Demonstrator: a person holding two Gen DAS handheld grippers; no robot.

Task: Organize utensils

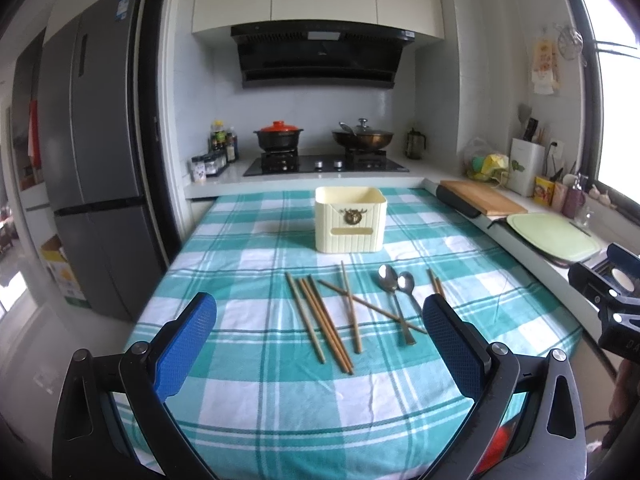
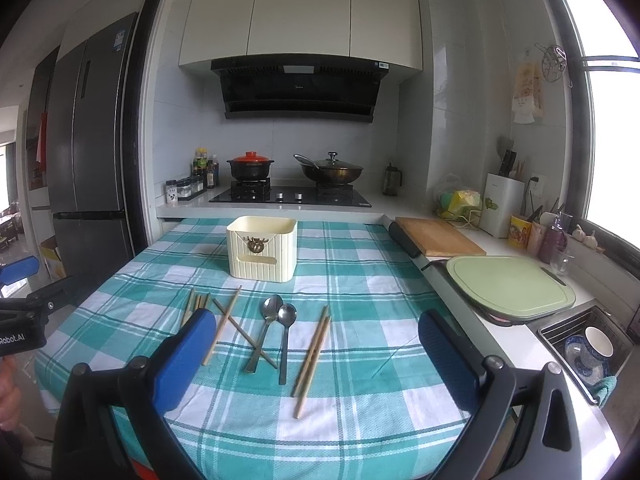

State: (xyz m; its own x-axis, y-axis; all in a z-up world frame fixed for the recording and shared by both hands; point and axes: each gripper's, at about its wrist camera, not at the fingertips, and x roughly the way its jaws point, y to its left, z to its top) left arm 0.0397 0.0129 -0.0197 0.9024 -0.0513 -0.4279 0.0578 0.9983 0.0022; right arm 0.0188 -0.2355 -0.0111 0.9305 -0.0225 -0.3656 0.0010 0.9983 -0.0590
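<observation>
A cream utensil box (image 1: 351, 219) (image 2: 262, 249) stands at the far middle of the teal checked tablecloth (image 1: 248, 384) (image 2: 360, 420). Before it lie several wooden chopsticks (image 1: 326, 325) (image 2: 226, 323), two crossed, plus a pair (image 2: 313, 356) to the right. Two metal spoons (image 1: 394, 298) (image 2: 276, 330) lie side by side between them. My left gripper (image 1: 320, 344) hovers open over the near cloth, nothing between its blue pads. My right gripper (image 2: 316, 354) is also open and empty, above the near edge.
A counter on the right holds a wooden board (image 2: 438, 236), a green cutting board (image 2: 508, 286) and a sink with dishes (image 2: 588, 354). A stove with pots (image 2: 292, 188) is behind. A fridge (image 1: 96, 184) stands left.
</observation>
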